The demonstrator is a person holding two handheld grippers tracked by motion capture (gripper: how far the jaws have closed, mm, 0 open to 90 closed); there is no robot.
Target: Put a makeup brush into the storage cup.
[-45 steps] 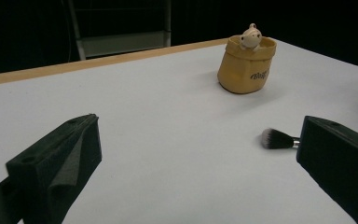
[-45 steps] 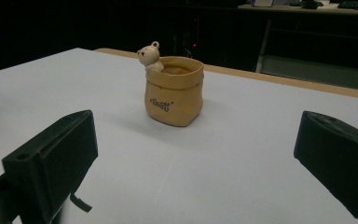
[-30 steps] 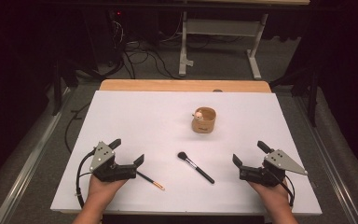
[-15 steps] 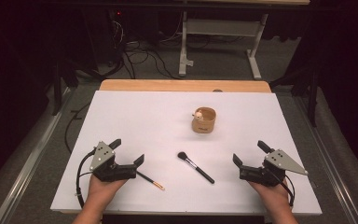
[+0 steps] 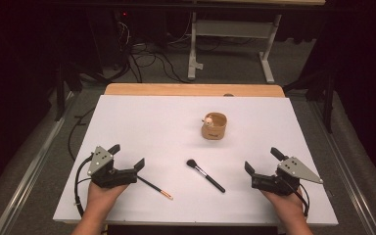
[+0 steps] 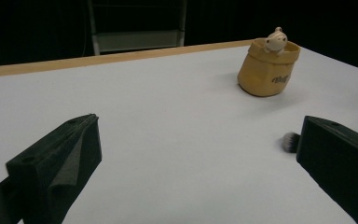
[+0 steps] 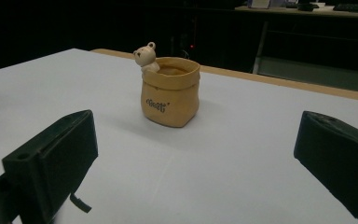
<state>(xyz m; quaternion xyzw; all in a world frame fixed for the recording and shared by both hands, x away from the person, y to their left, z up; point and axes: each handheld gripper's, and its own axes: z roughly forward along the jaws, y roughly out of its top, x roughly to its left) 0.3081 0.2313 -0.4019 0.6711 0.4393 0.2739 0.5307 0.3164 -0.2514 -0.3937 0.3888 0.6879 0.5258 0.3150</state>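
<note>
Black-handled, the makeup brush [image 5: 205, 175] lies flat on the white table [image 5: 147, 122] between my two hands, its bristle head toward the far side — nothing touches it. Nearer my left hand lies a thin pencil [image 5: 155, 187] with a pinkish tip, its dark end just beside my left gripper [image 5: 126, 155]. Those jaws are spread wide, with nothing between them; in the left gripper view the brush's bristles [image 6: 289, 141] peek past one jaw. My right gripper [image 5: 260, 160] rests well apart from the brush, also spread and holding nothing. Beyond the brush stands a tan pot [image 5: 213, 126] with a small bear [image 7: 145, 56] on its rim.
</note>
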